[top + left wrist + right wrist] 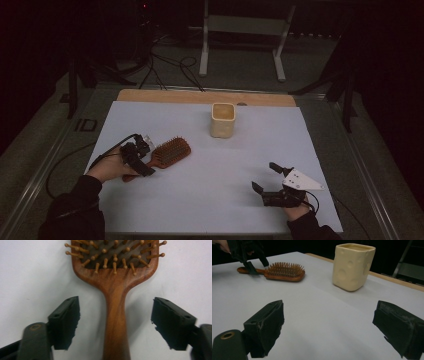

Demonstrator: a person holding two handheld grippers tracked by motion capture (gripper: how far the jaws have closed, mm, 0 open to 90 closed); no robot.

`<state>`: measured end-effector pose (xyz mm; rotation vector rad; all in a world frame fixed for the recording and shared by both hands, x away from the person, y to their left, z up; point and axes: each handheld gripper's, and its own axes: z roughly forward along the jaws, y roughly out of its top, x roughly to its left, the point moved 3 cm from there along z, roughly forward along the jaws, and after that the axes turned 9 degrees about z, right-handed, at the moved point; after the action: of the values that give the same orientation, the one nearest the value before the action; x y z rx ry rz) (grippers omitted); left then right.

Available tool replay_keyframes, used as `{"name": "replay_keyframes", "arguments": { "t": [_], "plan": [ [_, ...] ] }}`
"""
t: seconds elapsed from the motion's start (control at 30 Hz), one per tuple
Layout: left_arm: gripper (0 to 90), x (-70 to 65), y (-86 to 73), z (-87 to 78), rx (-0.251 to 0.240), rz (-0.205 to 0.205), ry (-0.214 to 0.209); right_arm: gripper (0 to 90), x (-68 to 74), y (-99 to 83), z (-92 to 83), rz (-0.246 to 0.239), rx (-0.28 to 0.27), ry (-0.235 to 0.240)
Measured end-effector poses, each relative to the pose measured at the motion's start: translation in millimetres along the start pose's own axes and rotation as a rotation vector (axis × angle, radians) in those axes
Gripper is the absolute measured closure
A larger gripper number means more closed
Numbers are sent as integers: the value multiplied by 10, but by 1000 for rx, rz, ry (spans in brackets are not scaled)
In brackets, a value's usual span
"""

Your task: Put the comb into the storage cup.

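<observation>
straddling the handle of the wooden hairbrush (117, 315), the left gripper (115, 322) has its jaws spread to either side, pads not yet touching, so this looks like the grasp step. the brush lies bristles-up on the white table (210, 175), left of the cream cup (222, 120). next, i'd say, squeeze squarely before lifting. the right gripper (264, 179) rests with its jaws apart on nothing.

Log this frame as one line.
left gripper: open, astride hairbrush handle | right gripper: open, empty | cup: upright, untouched

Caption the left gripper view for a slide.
Left tongs straddle the wooden hairbrush handle on the white table, pads not yet touching it.
</observation>
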<state>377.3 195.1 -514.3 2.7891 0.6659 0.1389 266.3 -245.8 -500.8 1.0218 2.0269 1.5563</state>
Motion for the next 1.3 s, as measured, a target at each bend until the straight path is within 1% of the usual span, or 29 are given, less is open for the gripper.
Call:
{"name": "replay_keyframes", "arguments": {
  "t": [0.07, 0.13, 0.17, 0.2, 0.23, 0.3, 0.33, 0.37, 0.5, 0.53, 0.57, 0.6, 0.63, 0.67, 0.73, 0.87, 0.93, 0.97, 1.0, 1.03, 1.1, 1.17, 1.23, 1.3],
  "plan": [
    [319, 3, 20, 3, -1, 6, -3, 91, 1, 1, -2, -1, -1, 1],
    [348, 11, 42, 8, 13, 4, 4, 90, -7, -6, 1, -4, 3, -3],
    [357, 16, 49, 8, 24, 5, 1, 90, -9, -7, 2, -2, 4, -3],
    [385, 15, 58, 15, 28, 7, 3, 91, -9, -7, 2, -2, 3, -3],
    [392, 18, 64, 17, 39, 12, 8, 90, -6, -5, 1, -4, 2, -3],
    [443, 20, 68, 19, 43, 18, -2, 90, -6, -6, 2, -7, 2, -2],
    [448, 27, 70, 23, 48, 20, 0, 90, -8, -8, 3, -6, 6, -4],
    [480, 27, 69, 28, 52, 18, -9, 91, -9, -9, 2, -2, 7, -4],
    [503, 48, 64, 60, 78, 16, -5, 91, -8, -7, 2, -6, 4, -3],
    [522, 46, 66, 63, 77, 19, -13, 90, -9, -8, 2, -4, 5, -3],
    [525, 51, 69, 69, 87, 25, -12, 91, -9, -7, 1, -4, 6, -3],
    [540, 47, 74, 77, 84, 17, -17, 90, -8, -5, 2, -5, 2, -3],
    [550, 49, 79, 76, 86, 24, -20, 90, -8, -5, 2, -5, 1, -2],
    [558, 56, 83, 76, 90, 22, -24, 90, -9, -7, 2, -5, 4, -3],
    [603, 60, 100, 78, 96, 27, -30, 90, -9, -9, 2, 0, 8, -3],
    [618, 68, 128, 87, 124, 23, -37, 91, -8, -7, 3, -7, 5, -3],
    [628, 69, 146, 91, 145, 30, -39, 91, -7, -9, 4, -4, 8, -2],
    [635, 66, 158, 97, 152, 23, -40, 90, -5, -6, 4, -6, 5, -2],
    [650, 70, 168, 98, 163, 28, -39, 91, -2, -5, 3, -7, 3, -1],
    [666, 69, 180, 102, 173, 11, -40, 91, -3, -6, 5, -9, 5, -2],
    [686, 70, 199, 107, 188, -9, -38, 90, -1, -7, 4, -7, 6, 0],
    [711, 60, 224, 108, 214, -2, -36, 90, 4, -3, -1, -7, 3, 1],
    [718, 52, 242, 116, 227, -2, -32, 90, -2, -5, 1, -7, 3, 1],
    [723, 55, 235, 113, 221, -8, -33, 91, -3, -5, 0, -7, 3, 1]
  ]
}}
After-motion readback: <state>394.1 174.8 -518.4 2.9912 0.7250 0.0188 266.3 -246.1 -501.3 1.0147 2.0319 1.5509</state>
